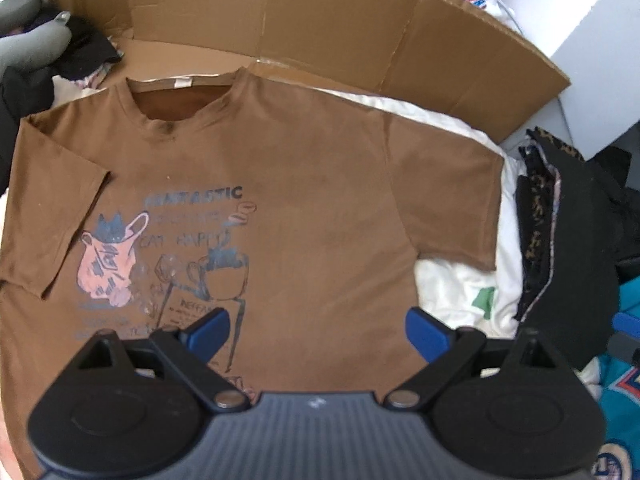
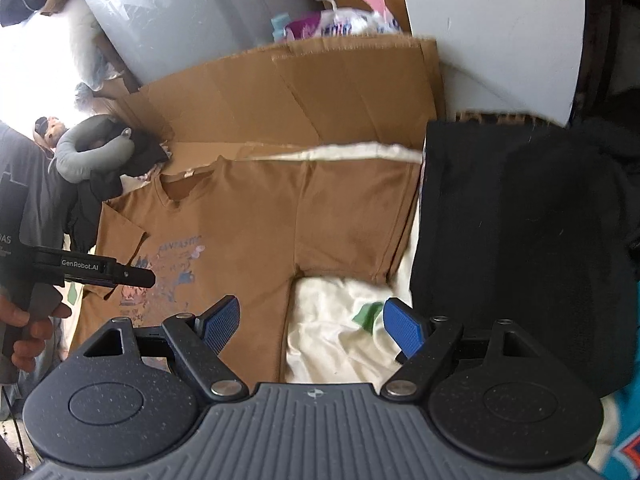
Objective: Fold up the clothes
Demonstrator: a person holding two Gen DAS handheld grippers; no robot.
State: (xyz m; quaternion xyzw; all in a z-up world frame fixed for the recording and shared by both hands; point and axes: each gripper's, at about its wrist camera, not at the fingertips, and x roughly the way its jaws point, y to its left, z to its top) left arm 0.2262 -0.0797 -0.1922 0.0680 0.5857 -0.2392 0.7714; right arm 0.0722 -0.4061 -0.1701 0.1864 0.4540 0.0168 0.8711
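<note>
Left wrist view: a brown T-shirt (image 1: pixel 304 184) lies spread flat, print side up, filling the middle of the frame. Its collar points to the upper left of the frame and its hem runs down under the left gripper (image 1: pixel 316 328) at the bottom, so the long axis goes nearly top to bottom with a slight lean to the left. One sleeve reaches the left edge, the other spreads toward the right over a white cloth (image 1: pixel 460 292). The left gripper's blue pads (image 1: pixel 210 326) stand wide apart above the lower part of the shirt, grasping nothing. A flattened cardboard sheet (image 1: pixel 280 12) rises behind the collar across the top. A grey neck pillow (image 1: pixel 28 40) sits at the upper left, and a stack of dark folded clothes (image 1: pixel 560 240) lies at the right edge, just beside the white cloth.

Right wrist view: the brown T-shirt (image 2: pixel 256 216) sits left of centre, collar toward the upper left, body running down to the bottom centre of the frame. The right gripper (image 2: pixel 312 330) hangs over the shirt's side edge and the white cloth (image 2: pixel 340 320), its blue pads (image 2: pixel 404 330) released and spread. The left gripper (image 2: pixel 132 276) shows from the side at the left edge, over the printed area; its fingertips cannot be made out here. A black folded garment (image 2: pixel 520 240) fills the right side, touching the white cloth. The cardboard sheet (image 2: pixel 300 92) stands behind
</note>
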